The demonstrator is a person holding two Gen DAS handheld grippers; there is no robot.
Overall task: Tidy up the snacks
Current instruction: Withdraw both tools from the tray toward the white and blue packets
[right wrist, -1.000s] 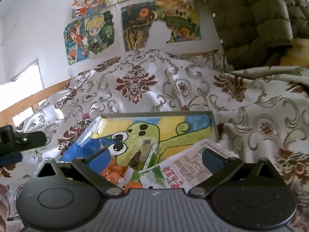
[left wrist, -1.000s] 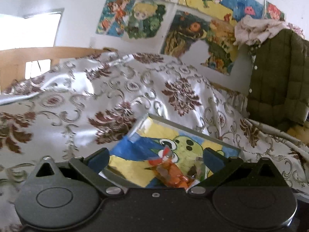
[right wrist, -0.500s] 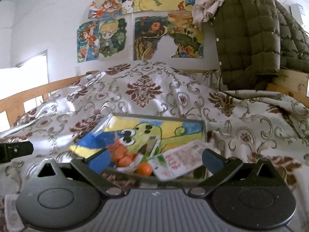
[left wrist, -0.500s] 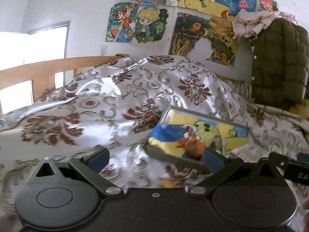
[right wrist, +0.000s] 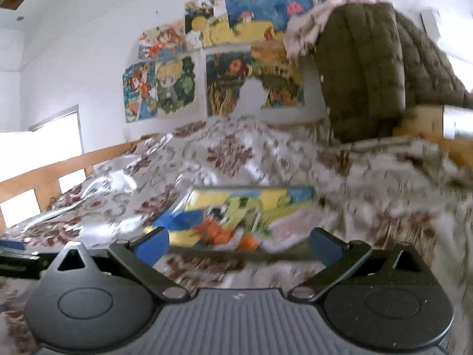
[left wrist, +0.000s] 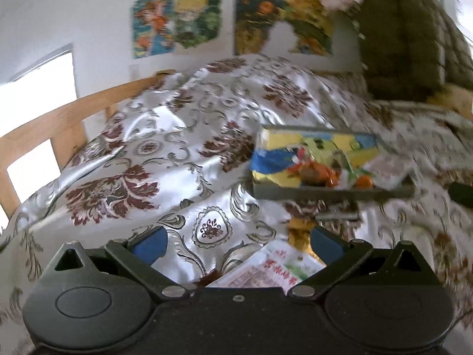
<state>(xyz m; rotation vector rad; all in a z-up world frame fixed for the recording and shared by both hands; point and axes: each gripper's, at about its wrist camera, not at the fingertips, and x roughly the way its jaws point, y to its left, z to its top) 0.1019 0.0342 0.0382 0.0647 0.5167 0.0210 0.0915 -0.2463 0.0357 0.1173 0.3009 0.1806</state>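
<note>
several snacks already lie in the tray (left wrist: 331, 192) on the bed (left wrist: 165, 159), an orange bag (left wrist: 314, 173) and a white packet (left wrist: 387, 171) among them; a white packet (left wrist: 275, 269) and something yellow (left wrist: 298, 230) lie loose before it, likely still to go in. both the left gripper (left wrist: 236, 244) and right gripper (right wrist: 238, 244) are wide open and hold nothing. a jacket (left wrist: 408, 38) hangs behind, nothing blocks the tray
</note>
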